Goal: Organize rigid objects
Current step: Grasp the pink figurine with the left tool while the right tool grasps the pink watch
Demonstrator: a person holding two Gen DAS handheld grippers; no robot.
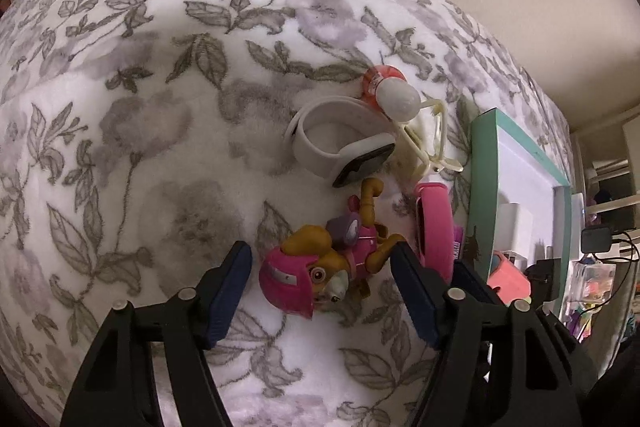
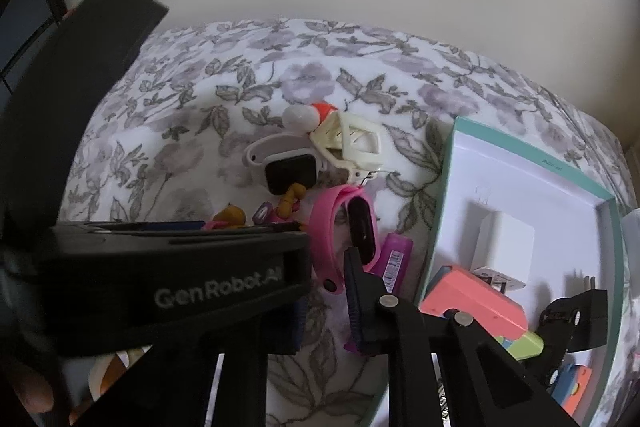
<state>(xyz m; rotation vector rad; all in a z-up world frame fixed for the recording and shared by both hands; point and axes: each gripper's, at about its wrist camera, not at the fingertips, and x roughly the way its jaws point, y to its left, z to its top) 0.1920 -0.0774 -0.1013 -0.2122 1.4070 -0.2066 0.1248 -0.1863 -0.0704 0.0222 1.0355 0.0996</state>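
- Pink-helmeted brown plastic pup figure [image 1: 320, 267] lay on the floral fleece bed cover [image 1: 120, 147], left of the teal-rimmed box [image 1: 482, 187].
- Left tongs [image 1: 322, 291] gaped around it, untouching.
- Right tongs [image 2: 326, 303] stood open beside the pink wristband [image 2: 340, 227].

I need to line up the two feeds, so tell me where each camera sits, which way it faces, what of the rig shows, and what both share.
Left wrist: sits on the left gripper, looking down along its open fingers at the pup toy on the floral blanket; both fingers show.
Right wrist: sits on the right gripper, facing the pink band and teal box; its fingers and the left gripper's body show.
Shared: pup toy, pink band, white watch, teal box, blanket.
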